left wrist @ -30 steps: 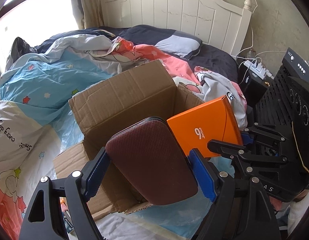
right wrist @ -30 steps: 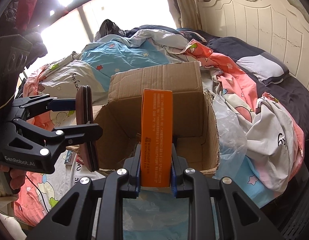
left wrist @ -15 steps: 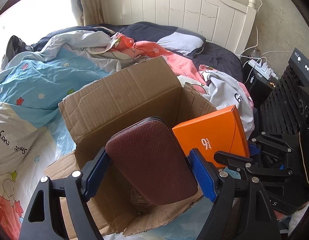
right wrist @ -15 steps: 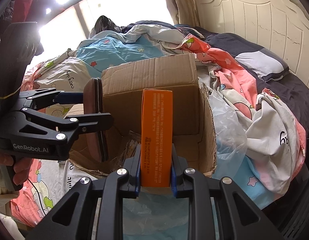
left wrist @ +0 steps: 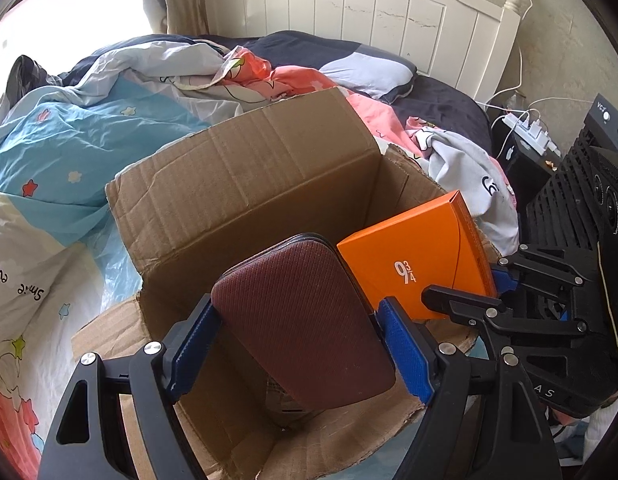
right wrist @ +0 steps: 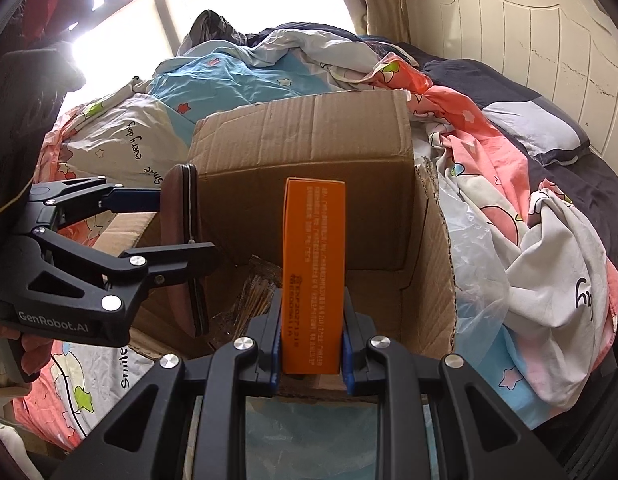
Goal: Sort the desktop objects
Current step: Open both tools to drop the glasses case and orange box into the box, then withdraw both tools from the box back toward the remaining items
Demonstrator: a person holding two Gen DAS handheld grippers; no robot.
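An open cardboard box (left wrist: 245, 184) (right wrist: 305, 148) sits on the bed. My left gripper (left wrist: 297, 340) (right wrist: 177, 224) is shut on a dark red textured case (left wrist: 305, 320) (right wrist: 185, 248), holding it over the box's left side with its lower end dipping inside. My right gripper (right wrist: 311, 344) (left wrist: 485, 296) is shut on a flat orange box (right wrist: 313, 272) (left wrist: 417, 264) marked with "9 3/4", held on edge over the box's right part. Some crumpled brown material (right wrist: 253, 292) lies at the bottom of the cardboard box.
A rumpled quilt (left wrist: 69, 144) in blue, pink and white surrounds the box, with clear plastic (right wrist: 473, 264) by its right wall. A white headboard (left wrist: 357, 12) stands behind. A black device (left wrist: 581, 192) and a power strip (left wrist: 529, 128) sit at the right. A hand (right wrist: 29, 356) holds the left gripper.
Both grippers have sunk and come closer to the cardboard box, each still holding its object. The case and the orange box now hang lower over the opening.
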